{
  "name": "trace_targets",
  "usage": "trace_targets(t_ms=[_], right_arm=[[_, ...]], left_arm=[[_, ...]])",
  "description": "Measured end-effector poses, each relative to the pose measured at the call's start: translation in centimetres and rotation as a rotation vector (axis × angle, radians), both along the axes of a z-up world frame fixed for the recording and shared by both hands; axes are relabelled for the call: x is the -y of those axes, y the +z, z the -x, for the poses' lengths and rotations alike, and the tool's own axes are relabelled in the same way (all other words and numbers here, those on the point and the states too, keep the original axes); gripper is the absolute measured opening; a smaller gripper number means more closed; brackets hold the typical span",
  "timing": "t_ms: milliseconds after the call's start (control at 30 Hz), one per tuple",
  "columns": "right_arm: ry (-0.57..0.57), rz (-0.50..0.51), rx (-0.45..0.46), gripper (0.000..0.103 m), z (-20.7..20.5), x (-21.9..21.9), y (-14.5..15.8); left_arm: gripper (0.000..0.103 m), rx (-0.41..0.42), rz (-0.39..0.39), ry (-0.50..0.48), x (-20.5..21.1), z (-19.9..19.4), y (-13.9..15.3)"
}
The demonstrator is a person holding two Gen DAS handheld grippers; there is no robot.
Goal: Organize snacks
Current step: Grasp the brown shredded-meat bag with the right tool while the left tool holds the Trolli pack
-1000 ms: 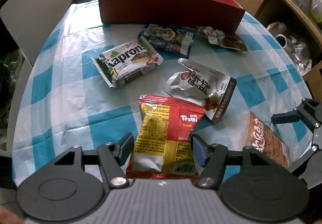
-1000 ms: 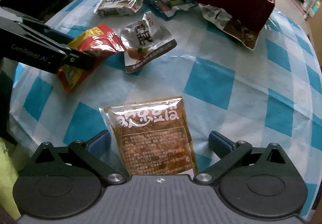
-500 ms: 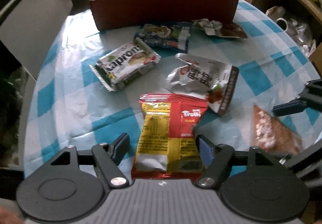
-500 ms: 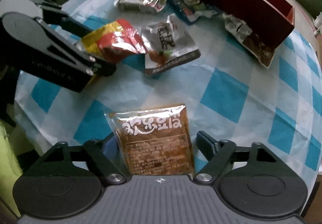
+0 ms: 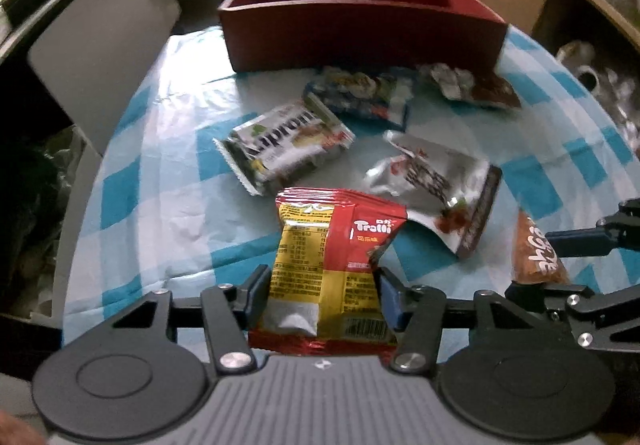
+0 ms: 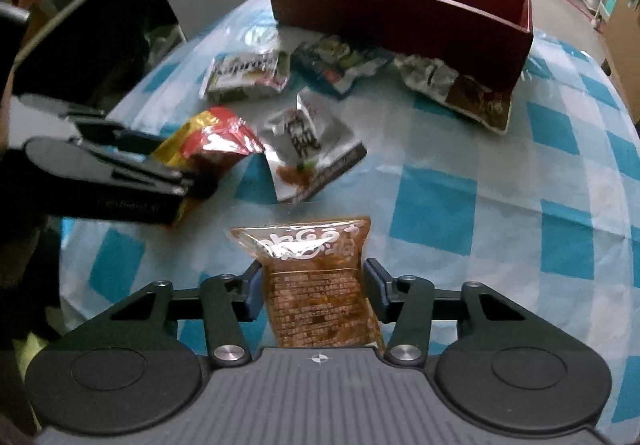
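Snacks: L jaws closing on Trolli pack (image 5: 332, 265); R-only: jaws clamp brown pack (image 6: 316, 285).

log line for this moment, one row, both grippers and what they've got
left gripper: closing on Trolli packet | right gripper: shut on brown packet | red box: looks empty | four packets loose on table

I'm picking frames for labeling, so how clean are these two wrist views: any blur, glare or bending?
Left wrist: the Kapron pack and silver pouch are motion-smeared, the red box bows from fisheye. Right wrist: glare on the brown packet's clear top; dark corners.
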State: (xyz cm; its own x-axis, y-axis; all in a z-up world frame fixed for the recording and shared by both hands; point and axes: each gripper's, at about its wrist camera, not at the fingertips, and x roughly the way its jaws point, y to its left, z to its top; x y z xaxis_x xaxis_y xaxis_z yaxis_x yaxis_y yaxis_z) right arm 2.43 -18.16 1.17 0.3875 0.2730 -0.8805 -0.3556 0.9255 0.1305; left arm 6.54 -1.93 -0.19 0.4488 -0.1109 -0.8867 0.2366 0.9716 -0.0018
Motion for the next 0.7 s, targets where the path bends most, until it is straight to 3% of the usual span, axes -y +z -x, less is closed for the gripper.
trace_targets(t_ms=[167,367,467,500,567,700], right_arm=[[-0.024,-0.010,0.037,0.055,-1.2,-0.2,0.5],[-0.051,0.021,0.056,0.055,-2.8,-0.7,0.2],[-0.036,0.033,0.049,0.065,-2.9,-0.8,-0.4],[-0.029,0.049,0.052,0.074,-3.0,-0.9,-0.5],[-0.040,0.039,0.035,0.076,-3.1,-0.5,-0.9],[-0.039,0.049,0.015,0.079,-3.2,-0.1,-1.5]], left_arm=[[0.049,-0.008,0.022,0.014,-0.3,-0.3,0.1],[0.050,-0.022,-0.004,0.002,0.3,-0.5,-0.6],[0.050,-0.022,-0.001,-0.005,0.4,-0.6,-0.6],[0.052,-0.025,0.004,0.000,0.3,-0.7,-0.7],[0.054,-0.026,0.012,0.007,0.1,-0.8,-0.7],[0.069,-0.019,-0.009,0.011,0.0,-1.0,-1.0]])
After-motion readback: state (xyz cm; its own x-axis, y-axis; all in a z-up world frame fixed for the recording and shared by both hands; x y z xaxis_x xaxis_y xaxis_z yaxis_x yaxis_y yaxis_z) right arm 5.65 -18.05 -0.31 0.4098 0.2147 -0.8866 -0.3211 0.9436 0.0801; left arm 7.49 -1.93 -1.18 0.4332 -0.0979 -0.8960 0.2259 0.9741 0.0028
